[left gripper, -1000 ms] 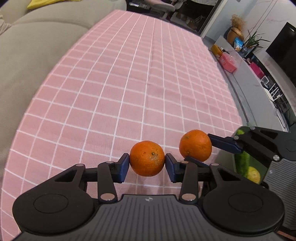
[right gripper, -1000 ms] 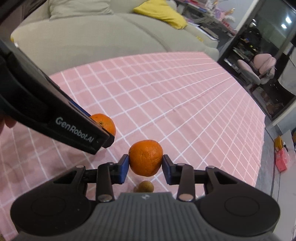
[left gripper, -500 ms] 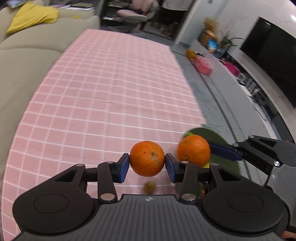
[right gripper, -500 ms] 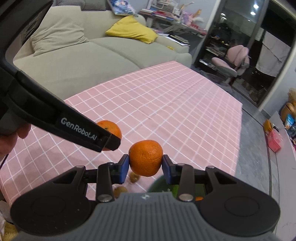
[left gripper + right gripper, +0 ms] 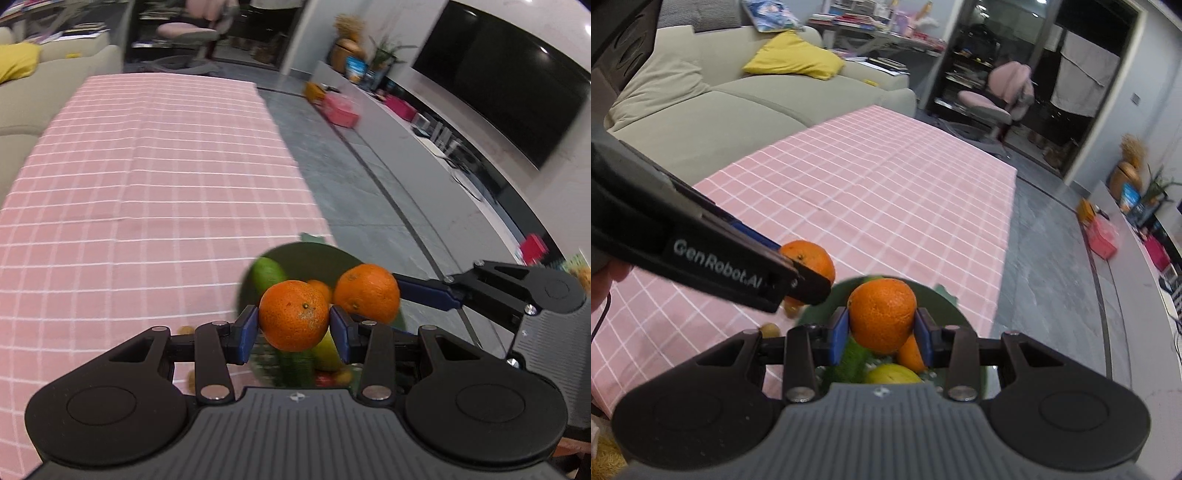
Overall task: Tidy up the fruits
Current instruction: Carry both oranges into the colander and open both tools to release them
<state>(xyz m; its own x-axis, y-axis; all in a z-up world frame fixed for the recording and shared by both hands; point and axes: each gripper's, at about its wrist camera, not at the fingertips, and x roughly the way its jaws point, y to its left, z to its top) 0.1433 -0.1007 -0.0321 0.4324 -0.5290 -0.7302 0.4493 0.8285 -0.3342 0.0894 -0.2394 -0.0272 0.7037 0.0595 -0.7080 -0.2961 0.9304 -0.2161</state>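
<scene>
My left gripper [image 5: 293, 326] is shut on an orange [image 5: 293, 314], held in the air over a dark green bowl [image 5: 314, 254]. My right gripper [image 5: 881, 334] is shut on a second orange [image 5: 882, 314], also above the bowl [image 5: 942, 306]. In the left wrist view the right gripper's orange [image 5: 367, 293] hangs just to the right of mine. From the right wrist view the left gripper's orange [image 5: 809, 260] shows at the left, behind its black finger. The bowl holds a green cucumber [image 5: 267, 273], a yellow fruit [image 5: 892, 374] and another orange piece [image 5: 910, 354].
A pink checked cloth [image 5: 129, 184] covers the table, with small brown fruits [image 5: 770, 328] lying on it beside the bowl. A beige sofa [image 5: 701, 110] stands behind the table. Grey floor [image 5: 369, 192], a low TV bench and a pink chair [image 5: 990, 99] lie beyond the table's edge.
Both grippers have swung with their oranges from over the bare cloth to above the green bowl at the table's edge, rising a little. Neither grip has changed.
</scene>
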